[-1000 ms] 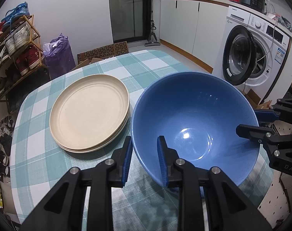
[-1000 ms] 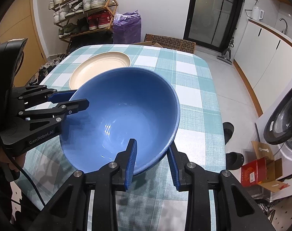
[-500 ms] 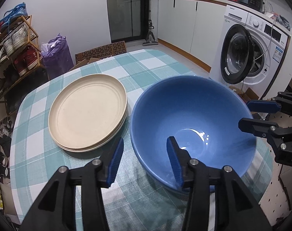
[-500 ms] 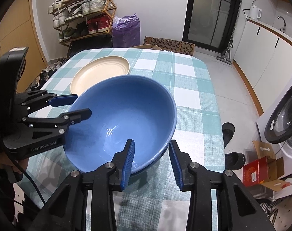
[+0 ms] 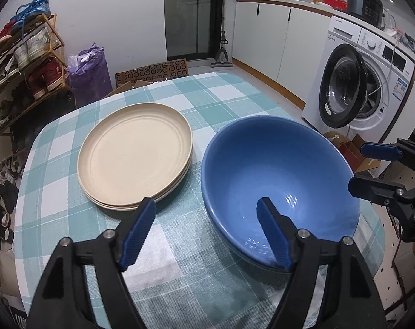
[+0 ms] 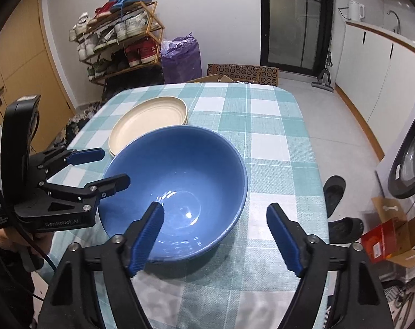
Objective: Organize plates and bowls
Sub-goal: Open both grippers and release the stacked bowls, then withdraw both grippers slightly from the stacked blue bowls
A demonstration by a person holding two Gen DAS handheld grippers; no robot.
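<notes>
While each hand-held gripper [image 5: 206,226] [image 6: 214,226] has just spread apart, the glossy round blue bowl [image 5: 278,175] sits free beside ridged cream plates [image 5: 134,153].

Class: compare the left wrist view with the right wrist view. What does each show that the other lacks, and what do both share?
Only the left wrist view shows the rice cooker on the counter. Only the right wrist view shows the wooden door and black slippers. Both show the blue bowl, cream plates, checked tablecloth, shoe rack, and the left gripper and right gripper, jaws just opened.

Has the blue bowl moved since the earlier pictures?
Yes. The blue bowl was tilted up off the checked tablecloth; now it sits level beside the cream plates, both grippers having just been opening.
</notes>
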